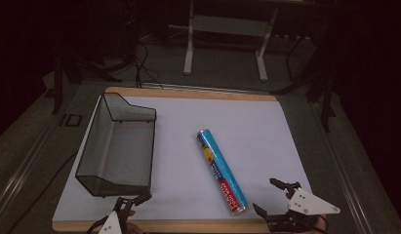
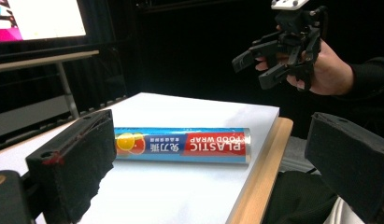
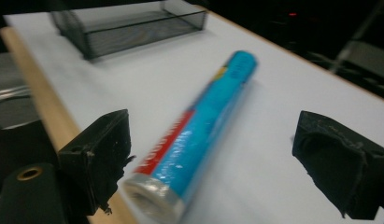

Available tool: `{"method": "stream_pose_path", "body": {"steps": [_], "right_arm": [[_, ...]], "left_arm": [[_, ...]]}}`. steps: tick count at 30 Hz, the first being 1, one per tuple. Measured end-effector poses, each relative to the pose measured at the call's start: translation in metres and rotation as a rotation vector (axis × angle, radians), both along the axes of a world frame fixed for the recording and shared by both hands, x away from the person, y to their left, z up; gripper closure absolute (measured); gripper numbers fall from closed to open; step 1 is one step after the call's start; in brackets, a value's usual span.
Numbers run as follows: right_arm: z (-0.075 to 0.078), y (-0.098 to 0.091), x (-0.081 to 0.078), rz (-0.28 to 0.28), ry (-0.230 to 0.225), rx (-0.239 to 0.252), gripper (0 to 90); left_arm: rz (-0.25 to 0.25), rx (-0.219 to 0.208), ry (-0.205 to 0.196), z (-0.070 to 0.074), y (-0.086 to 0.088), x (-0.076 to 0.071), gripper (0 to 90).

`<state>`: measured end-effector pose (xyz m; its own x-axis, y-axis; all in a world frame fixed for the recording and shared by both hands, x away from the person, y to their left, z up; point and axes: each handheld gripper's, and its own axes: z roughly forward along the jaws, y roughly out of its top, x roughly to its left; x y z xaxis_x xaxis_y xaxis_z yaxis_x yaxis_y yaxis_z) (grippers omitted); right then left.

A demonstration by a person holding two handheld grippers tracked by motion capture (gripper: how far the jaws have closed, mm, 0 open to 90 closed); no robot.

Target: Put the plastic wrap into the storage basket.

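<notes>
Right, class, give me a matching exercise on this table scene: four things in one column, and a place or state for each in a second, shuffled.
Things:
1. plastic wrap roll
2. mesh basket
3. right gripper
4. left gripper

Places or states:
a. near edge, below the basket
b. lying flat mid-table
c. jaws open by the roll's near end
d. on the table's left side, nothing in it

Pairs: 1-b, 2-d, 3-c, 4-a

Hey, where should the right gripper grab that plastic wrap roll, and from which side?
Probably the near red-labelled end of the plastic wrap roll, from the table's near edge. The roll lies flat, its end pointing toward the open right gripper, whose fingers already stand either side of it, so closing across its round width should work.
</notes>
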<state>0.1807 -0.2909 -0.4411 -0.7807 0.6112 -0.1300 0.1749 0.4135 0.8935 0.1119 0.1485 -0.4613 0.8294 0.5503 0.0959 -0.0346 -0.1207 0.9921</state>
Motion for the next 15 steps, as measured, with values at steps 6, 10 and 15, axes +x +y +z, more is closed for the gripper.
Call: {"method": "stream_pose_path", "body": {"steps": [6, 10, 15], "right_arm": [[-0.0002, -0.0037, 0.0025, 0.003, 0.009, 0.038, 11.7], [-0.0002, -0.0030, 0.0029, 0.007, 0.009, 0.033, 12.7], [0.0029, 0.0006, -0.0026, -0.001, -0.026, 0.021, 12.1]], "left_arm": [[0.002, -0.001, -0.004, 0.0001, 0.0001, -0.0004, 3.0], [-0.001, -0.002, -0.004, 0.0001, 0.0003, -0.0003, 3.0], [-0.006, -0.004, -0.007, 0.0004, 0.0001, -0.0010, 2.9]]}}
